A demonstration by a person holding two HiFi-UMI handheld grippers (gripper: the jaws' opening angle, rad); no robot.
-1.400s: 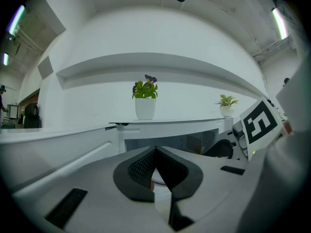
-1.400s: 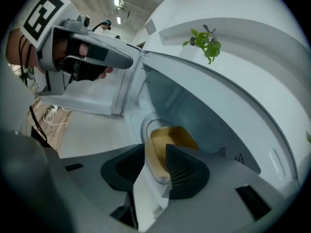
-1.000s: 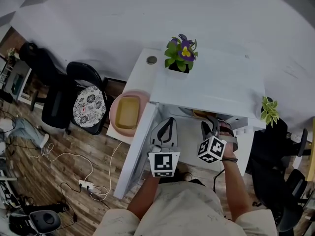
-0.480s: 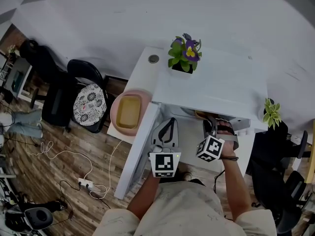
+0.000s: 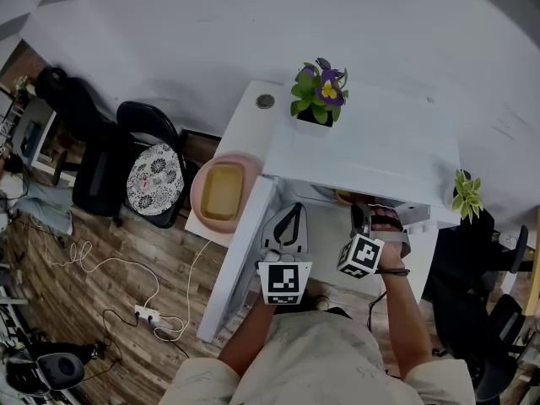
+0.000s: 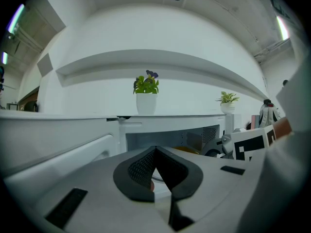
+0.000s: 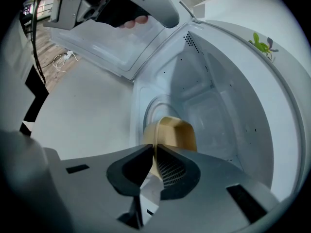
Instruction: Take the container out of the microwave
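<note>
Pointing down into the cavity of the open white microwave oven (image 7: 218,106), the right hand-held gripper (image 7: 154,152) has its jaws closing on the near wall of the tan rectangular plastic container (image 7: 177,132). The thin wall runs up between the two dark ribbed pads, which pinch it from either side. The container sits inside the microwave on the round turntable, close to the front opening and tilted a little in the right gripper view. The white microwave door (image 7: 107,38) stands swung wide open to the left. The left hand-held gripper (image 6: 155,150) is held in front of the microwave beside that door, roughly level, its jaws pressed together at the tips with nothing to be seen between them. On top of the microwave stands a white pot of green leaves and purple flowers (image 6: 146,102), and further right a smaller white pot with a pale green plant (image 6: 227,107). The microwave rests on a white tabletop (image 5: 249,129). To its left, lower down, a second yellow rectangular tub (image 5: 221,191) lies on a round pink base (image 5: 199,212).
</note>
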